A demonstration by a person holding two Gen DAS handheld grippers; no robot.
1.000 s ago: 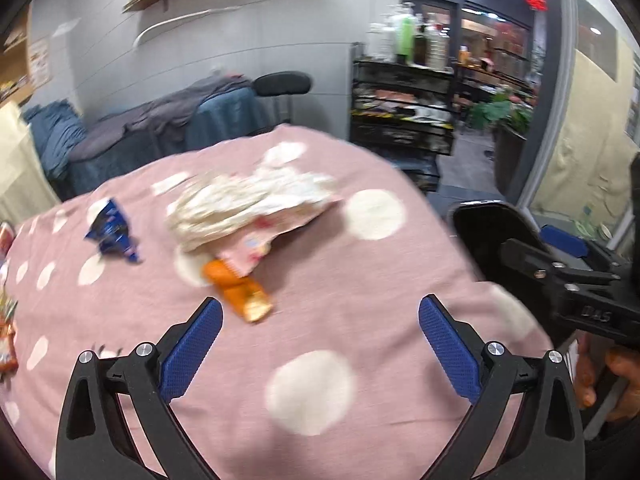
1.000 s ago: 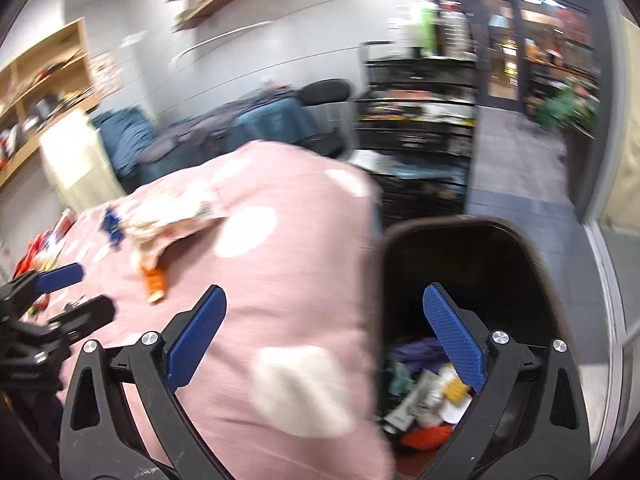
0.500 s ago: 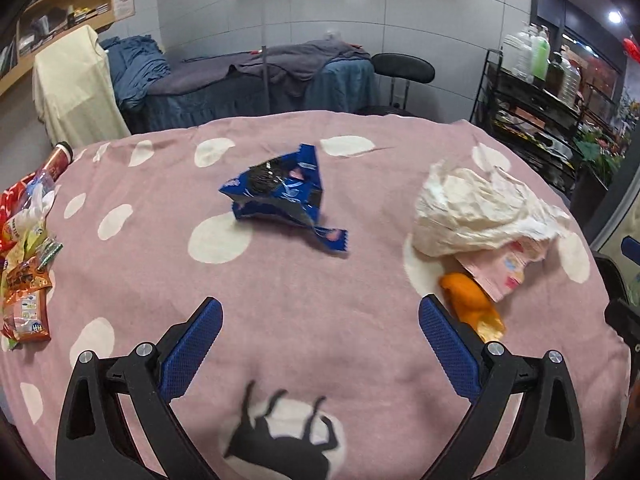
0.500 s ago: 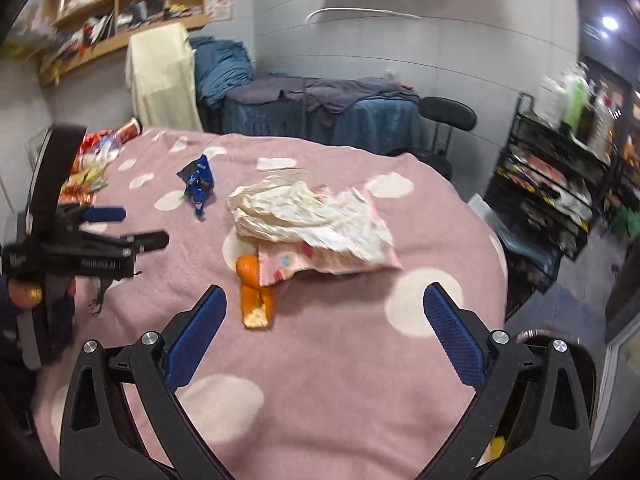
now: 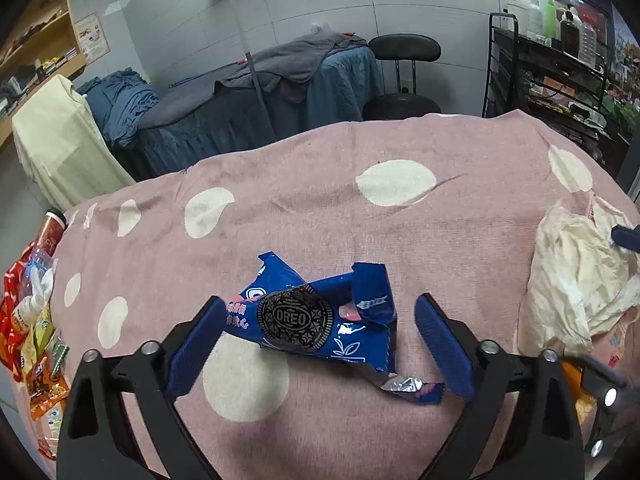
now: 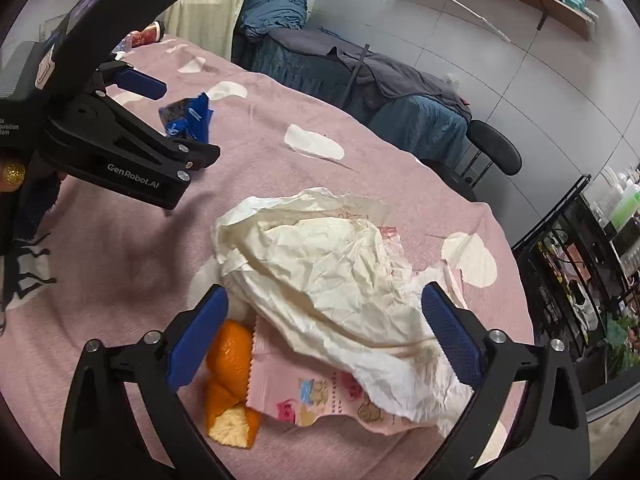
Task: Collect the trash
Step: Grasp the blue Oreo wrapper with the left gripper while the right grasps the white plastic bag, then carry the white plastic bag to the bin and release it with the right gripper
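Left wrist view, thing: the blue Oreo wrapper (image 5: 316, 320) lies crumpled on the pink spotted cloth (image 5: 360, 220) that covers the desk, right between the fingers of my left gripper (image 5: 316, 344).
Left wrist view, jaws: mine are closing around the wrapper. The blue pads stand apart from it on both sides, so nothing is pinched yet.
Left wrist view, neighbours: crumpled white paper (image 5: 576, 276) sits at the right edge. A heap of snack packets and bottles (image 5: 36, 332) lies at the left edge of the cloth.
Right wrist view, thing: the same white paper (image 6: 328, 276) lies over a pink printed wrapper (image 6: 320, 396), with a piece of orange peel (image 6: 230, 364) touching that wrapper's left side.
Right wrist view, jaws: those of my right gripper (image 6: 324, 328) are closing with the paper between them. The right pad looks to be at the paper's edge, the left pad near the peel, and I see no squeeze yet.
Right wrist view, other hand: my left gripper (image 6: 160, 108) hangs over the blue wrapper (image 6: 188, 118) at upper left.
Step in hand: I judge this to be the grasp, one piece of trash per hand.
Next move: press both pairs of pads in until the foil and the paper are caught. Lift only then. No bin shows in either view, so I cannot tell where the load goes.
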